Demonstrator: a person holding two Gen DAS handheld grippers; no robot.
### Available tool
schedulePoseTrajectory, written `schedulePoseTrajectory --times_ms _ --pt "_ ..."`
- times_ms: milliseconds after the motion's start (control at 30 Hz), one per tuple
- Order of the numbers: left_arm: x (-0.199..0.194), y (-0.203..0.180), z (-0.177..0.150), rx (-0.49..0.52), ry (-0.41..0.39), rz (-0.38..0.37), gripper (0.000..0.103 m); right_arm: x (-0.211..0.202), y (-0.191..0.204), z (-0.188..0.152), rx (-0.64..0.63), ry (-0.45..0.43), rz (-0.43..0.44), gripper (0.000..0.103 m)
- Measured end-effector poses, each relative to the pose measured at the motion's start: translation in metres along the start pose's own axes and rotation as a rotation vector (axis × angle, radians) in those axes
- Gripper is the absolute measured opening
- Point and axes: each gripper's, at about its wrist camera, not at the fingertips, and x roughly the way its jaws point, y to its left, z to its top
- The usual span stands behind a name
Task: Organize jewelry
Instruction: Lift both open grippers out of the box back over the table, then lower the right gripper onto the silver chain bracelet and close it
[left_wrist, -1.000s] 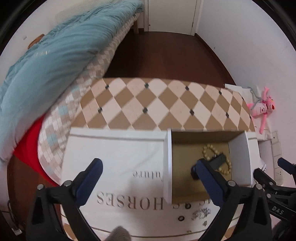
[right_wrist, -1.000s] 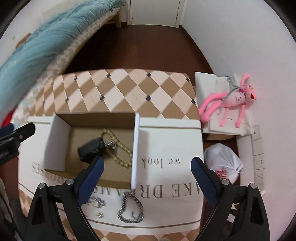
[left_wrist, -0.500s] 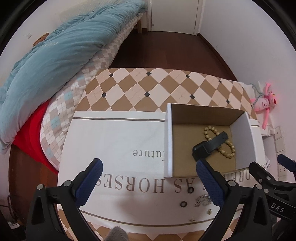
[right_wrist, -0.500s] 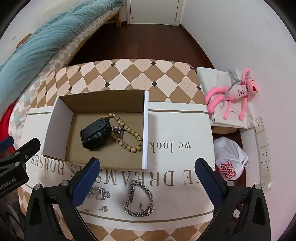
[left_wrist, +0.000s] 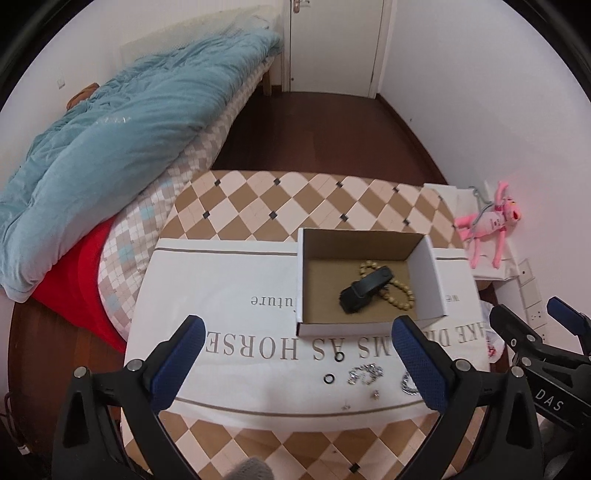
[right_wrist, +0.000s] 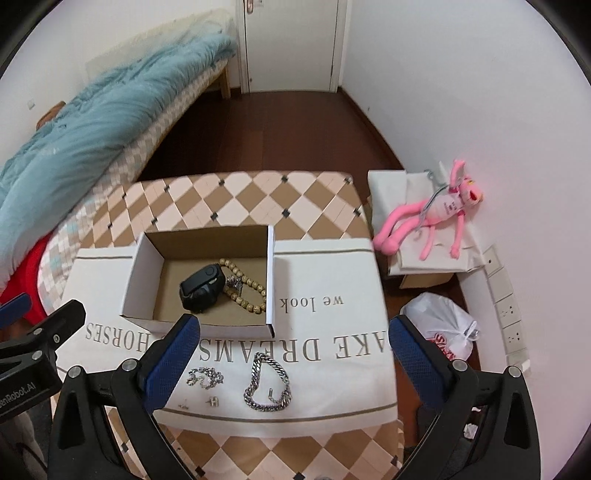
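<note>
An open cardboard box (left_wrist: 428, 273) (right_wrist: 140, 280) stands on a white printed cloth on the table. In it lie a black watch (left_wrist: 364, 290) (right_wrist: 202, 287), a wooden bead bracelet (left_wrist: 399, 295) (right_wrist: 251, 291) and a small silver piece (right_wrist: 234, 282). In front of the box on the cloth lie a thick silver chain (right_wrist: 266, 384), a thinner silver chain (left_wrist: 364, 373) (right_wrist: 205, 377), two black rings (left_wrist: 338, 357) and small earrings (right_wrist: 212, 401). My left gripper (left_wrist: 295, 354) and right gripper (right_wrist: 291, 350) are both open and empty, held above the table's near edge.
The table (left_wrist: 280, 199) has a brown and cream diamond cloth. A bed with a blue duvet (left_wrist: 110, 140) lies to the left. A pink plush toy (right_wrist: 439, 218) and a white plastic bag (right_wrist: 443, 325) lie to the right by the wall. A door (left_wrist: 332, 44) is at the back.
Both grippers have pulled back and up from the box, so the whole table and the loose jewelry in front of the box now show. Both stay open.
</note>
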Motion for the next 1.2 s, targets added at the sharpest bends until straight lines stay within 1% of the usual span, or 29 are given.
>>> schedulePoseTrajectory --times_ms 133,333,433,500,567,633,700,733,767,833,933,1000,1033,1067,1100,1133,1167,1200 --pt "-0.024 -0.002 -0.002 0.007 -0.03 -0.01 0.103 -0.029 -0.004 -0.003 0.003 -0.053 0.0 0.103" --pt "-0.053 -0.004 -0.006 0.008 -0.059 -0.019 0.103 -0.062 -0.009 -0.008 0.014 -0.111 0.003 0.103" --pt "-0.059 -0.003 -0.008 -0.001 -0.071 0.017 0.103 -0.074 -0.012 -0.011 0.018 -0.126 0.02 0.103" --pt "-0.056 -0.001 -0.011 -0.001 -0.084 0.041 0.103 -0.074 -0.015 -0.014 0.028 -0.113 0.039 0.103" --pt "-0.044 0.001 -0.018 -0.008 -0.074 0.057 0.103 -0.062 -0.018 -0.02 0.042 -0.074 0.053 0.103" --pt "-0.024 0.004 -0.029 -0.014 -0.035 0.069 0.103 -0.04 -0.022 -0.029 0.051 -0.003 0.069 0.103" --pt "-0.004 0.006 -0.04 -0.017 0.004 0.087 0.103 -0.016 -0.026 -0.04 0.07 0.058 0.089 0.101" --pt "0.01 0.006 -0.048 -0.013 0.027 0.094 0.103 0.003 -0.029 -0.048 0.083 0.104 0.099 0.094" --pt "0.019 0.007 -0.054 -0.011 0.046 0.1 0.103 0.018 -0.031 -0.056 0.089 0.138 0.098 0.084" --pt "0.042 0.007 -0.067 -0.003 0.095 0.104 0.103 0.045 -0.033 -0.069 0.102 0.198 0.097 0.075" --pt "0.067 0.007 -0.084 0.005 0.164 0.102 0.103 0.091 -0.036 -0.088 0.14 0.284 0.109 0.072" --pt "0.077 0.008 -0.093 0.008 0.19 0.088 0.099 0.108 -0.035 -0.094 0.144 0.306 0.109 0.071" --pt "0.081 0.007 -0.097 0.013 0.199 0.078 0.099 0.116 -0.033 -0.096 0.14 0.312 0.101 0.07" --pt "0.083 0.005 -0.1 0.017 0.205 0.074 0.099 0.123 -0.03 -0.099 0.132 0.317 0.089 0.066" --pt "0.085 0.004 -0.103 0.02 0.21 0.062 0.099 0.128 -0.028 -0.101 0.128 0.325 0.086 0.066" --pt "0.087 0.001 -0.104 0.023 0.215 0.053 0.098 0.128 -0.024 -0.101 0.112 0.308 0.065 0.056" --pt "0.088 -0.001 -0.106 0.024 0.219 0.046 0.098 0.128 -0.018 -0.101 0.084 0.298 0.044 0.052" --pt "0.089 -0.002 -0.107 0.027 0.221 0.038 0.098 0.128 -0.014 -0.101 0.065 0.294 0.022 0.05"
